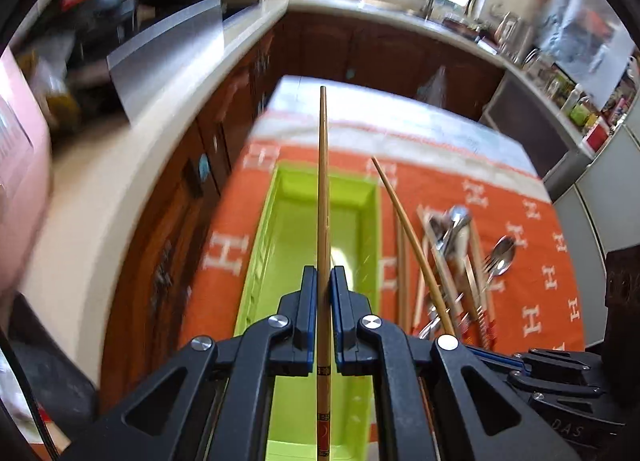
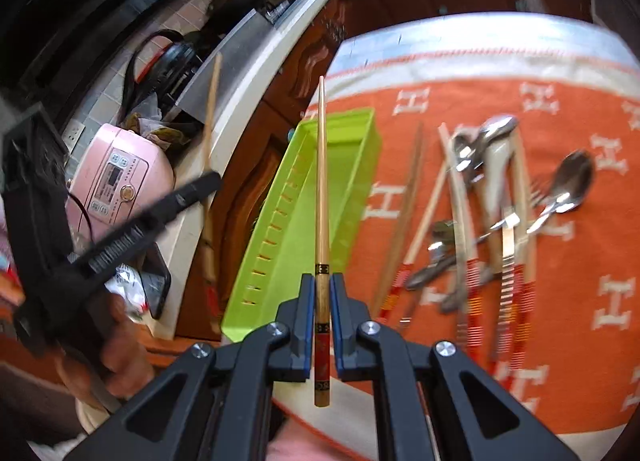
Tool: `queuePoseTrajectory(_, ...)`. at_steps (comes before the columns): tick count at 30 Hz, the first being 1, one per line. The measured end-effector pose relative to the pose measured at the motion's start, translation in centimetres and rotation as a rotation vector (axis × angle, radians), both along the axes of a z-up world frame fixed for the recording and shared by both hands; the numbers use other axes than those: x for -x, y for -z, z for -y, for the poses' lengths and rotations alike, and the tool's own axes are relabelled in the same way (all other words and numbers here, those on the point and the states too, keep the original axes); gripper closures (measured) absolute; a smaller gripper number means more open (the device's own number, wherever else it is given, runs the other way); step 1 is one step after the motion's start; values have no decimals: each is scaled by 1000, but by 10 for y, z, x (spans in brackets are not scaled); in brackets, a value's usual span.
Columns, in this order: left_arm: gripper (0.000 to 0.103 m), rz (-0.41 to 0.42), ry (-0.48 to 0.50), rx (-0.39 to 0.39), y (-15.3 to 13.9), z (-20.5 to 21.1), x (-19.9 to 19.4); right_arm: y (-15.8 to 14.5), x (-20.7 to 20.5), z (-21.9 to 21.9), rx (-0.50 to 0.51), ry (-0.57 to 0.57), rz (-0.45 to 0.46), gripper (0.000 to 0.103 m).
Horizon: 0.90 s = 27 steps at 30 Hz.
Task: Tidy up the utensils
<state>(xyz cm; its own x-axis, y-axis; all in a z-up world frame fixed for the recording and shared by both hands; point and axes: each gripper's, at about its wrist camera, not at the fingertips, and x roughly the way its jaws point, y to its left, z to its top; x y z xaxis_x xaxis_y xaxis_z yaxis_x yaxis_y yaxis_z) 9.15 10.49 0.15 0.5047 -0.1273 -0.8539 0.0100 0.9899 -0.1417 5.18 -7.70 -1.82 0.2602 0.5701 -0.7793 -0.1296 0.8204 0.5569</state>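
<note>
2 tongs [image 1: 324, 273] [image 2: 324, 281], each clamping a chopstick [image 1: 323, 189] [image 2: 322, 181], tips forward

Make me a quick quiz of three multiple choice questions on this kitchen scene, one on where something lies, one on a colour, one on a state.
1. Where does the loose pile of spoons and chopsticks lie?
A. inside the tray
B. on the orange cloth beside the tray
C. on the white counter

2. What colour is the tray?
A. lime green
B. blue
C. black

3. What is the left gripper doing?
A. standing wide open
B. clamped on a spoon
C. clamped on a chopstick

Answers:
1 B, the pile rests on the cloth to the tray's right.
2 A, its walls are bright lime.
3 C, one chopstick runs between its shut fingers.
</note>
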Motion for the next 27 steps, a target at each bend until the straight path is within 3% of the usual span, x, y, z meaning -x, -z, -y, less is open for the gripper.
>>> queuePoseTrajectory(5,99,-98,-9,40,44,-9,-6,36,-9,-19,-59,54,-126,96)
queuePoseTrajectory(11,98,-131,8,43,67,-7,-7,51,-6,-30,-43,103,-139,95)
queuePoseTrajectory(21,97,-152,-16,35,76,-13,-16,44,-4,-38,-36,59,-114,91)
queuePoseTrajectory(27,91,-147,-11,19,72,-8,-12,30,1,-30,14,31,-31,91)
